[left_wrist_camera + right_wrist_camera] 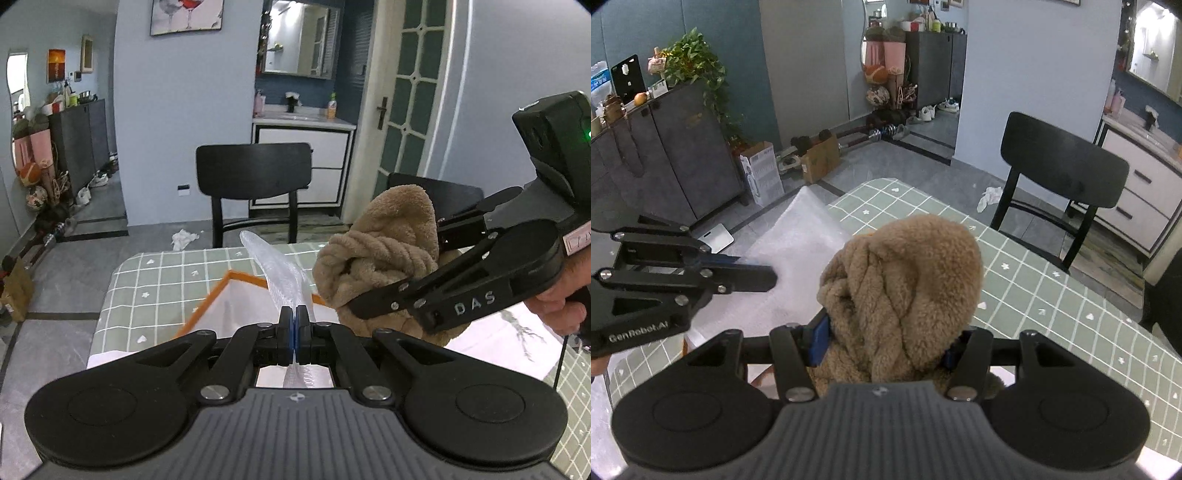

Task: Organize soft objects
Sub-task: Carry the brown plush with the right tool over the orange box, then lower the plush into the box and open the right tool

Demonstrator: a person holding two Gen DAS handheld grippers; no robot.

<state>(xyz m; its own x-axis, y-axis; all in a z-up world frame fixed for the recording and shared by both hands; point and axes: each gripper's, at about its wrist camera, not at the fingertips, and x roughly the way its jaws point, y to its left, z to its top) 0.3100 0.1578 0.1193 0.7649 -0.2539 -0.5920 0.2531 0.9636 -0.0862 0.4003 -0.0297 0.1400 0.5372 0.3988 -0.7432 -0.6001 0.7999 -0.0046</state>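
Observation:
A brown plush bundle (901, 280) fills the middle of the right wrist view, and my right gripper (886, 347) is shut on it, a blue pad (820, 338) pressing each side. From the left wrist view the same bundle (388, 254) hangs above the table at the right, held in the right gripper (399, 266). My left gripper (294, 325) is shut on the edge of a clear plastic bag (273, 269), which stands up from the jaws. In the right wrist view the left gripper (764, 275) is to the left, with the plastic bag (798, 251) beside the bundle.
The table (155, 280) has a green checked cloth. A white sheet with an orange border (229, 295) lies under the bag. A black chair (255, 173) stands at the far edge, a second chair (443, 192) at the right. A cabinet (683, 155) and boxes (761, 173) stand beyond.

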